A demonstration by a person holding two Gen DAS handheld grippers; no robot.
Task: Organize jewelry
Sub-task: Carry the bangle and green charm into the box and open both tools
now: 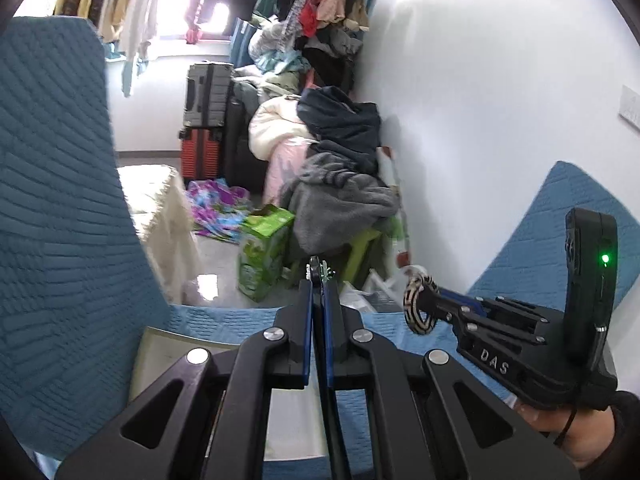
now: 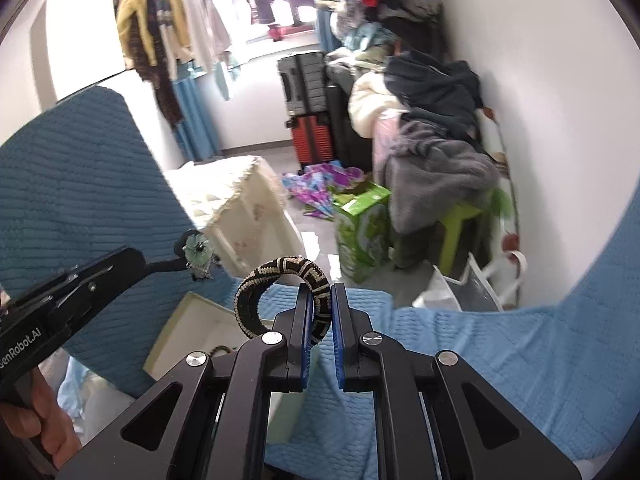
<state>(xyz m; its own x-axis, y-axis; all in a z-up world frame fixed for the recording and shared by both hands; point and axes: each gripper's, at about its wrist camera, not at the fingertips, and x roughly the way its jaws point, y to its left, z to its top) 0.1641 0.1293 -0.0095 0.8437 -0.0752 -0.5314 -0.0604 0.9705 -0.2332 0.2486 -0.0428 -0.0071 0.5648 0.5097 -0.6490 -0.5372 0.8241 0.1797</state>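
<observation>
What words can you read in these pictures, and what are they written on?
"DAS": on the side of the right hand-held gripper.
"enRobot.AI": on the side of the left hand-held gripper; the start is cut off by the picture edge.
Green box: its print is too blurred to read.

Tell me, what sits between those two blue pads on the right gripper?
In the right wrist view, the right gripper pinches a black-and-cream woven ring bracelet between its blue pads; nothing else sits there.

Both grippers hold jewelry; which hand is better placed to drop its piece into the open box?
Probably left. Its gripper with the small green piece hangs nearer the box; the right gripper's woven bangle sits further right.
</observation>
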